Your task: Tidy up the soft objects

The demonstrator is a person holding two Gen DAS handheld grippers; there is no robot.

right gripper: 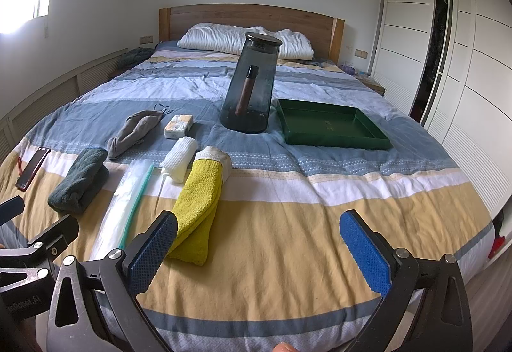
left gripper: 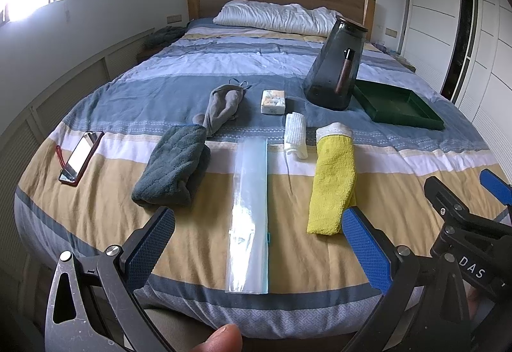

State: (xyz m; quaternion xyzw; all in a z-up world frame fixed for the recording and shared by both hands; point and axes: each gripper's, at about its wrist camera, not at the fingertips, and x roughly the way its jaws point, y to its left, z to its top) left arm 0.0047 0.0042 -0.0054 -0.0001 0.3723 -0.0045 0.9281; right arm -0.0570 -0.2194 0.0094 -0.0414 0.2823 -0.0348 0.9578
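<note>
Right wrist: bare bedspread [right gripper: 288,224] beside yellow cloth [right gripper: 196,208].

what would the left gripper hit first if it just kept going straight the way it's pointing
Probably the clear plastic bag: it lies lengthwise between the open left gripper's fingers, straight ahead on the bed. The gripper's height above the bedding is unclear, so it might skim over it instead.
</note>
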